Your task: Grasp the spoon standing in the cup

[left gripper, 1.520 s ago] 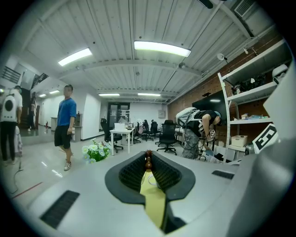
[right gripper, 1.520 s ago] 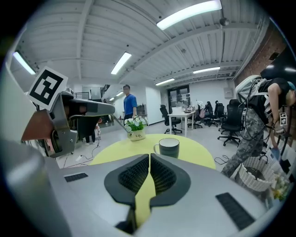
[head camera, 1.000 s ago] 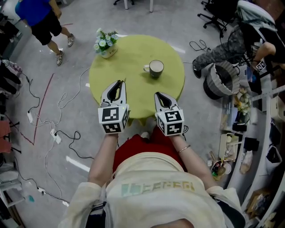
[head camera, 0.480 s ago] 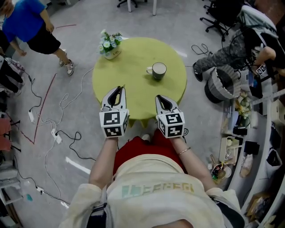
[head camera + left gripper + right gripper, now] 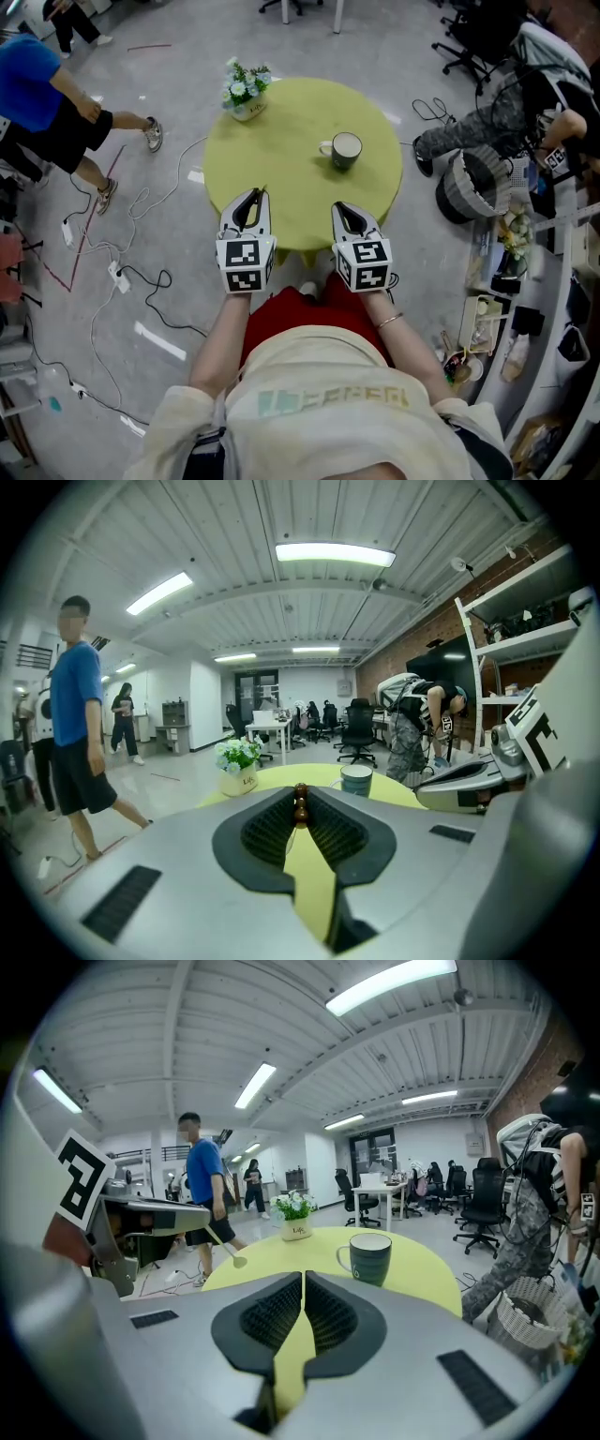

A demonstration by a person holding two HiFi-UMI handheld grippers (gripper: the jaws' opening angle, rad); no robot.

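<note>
The left gripper view shows what the head view barely hints at. The left gripper has its jaws pressed together on the spoon, whose brown beaded end stands up just above the ribbed pads. The right gripper view gives the other end (seen side-on, below the left gripper's marker cube): a thin shaft slants down from the jaw tips to a small pale scoop. From the head camera the spoon is only a hairline at the tip.

The right gripper has its jaws closed against each other with nothing between them. The cup stands ahead of it at 1 o'clock, handle to the left.

In the head view the round yellow-green table carries the cup at 2 o'clock and a flower pot near the rim at 11 o'clock. The left gripper sits over the table at about 8 o'clock and the right at about 5 o'clock, both well apart from the cup.

The floor is grey, with cables trailing at 8 to 9 o'clock of the table. A person in a blue shirt is mid-stride at 10 o'clock. A second person bends by a basket at 3 o'clock. Office chairs stand at 1 o'clock. The gripper views add strip lights on a white ceiling and a brick wall.
</note>
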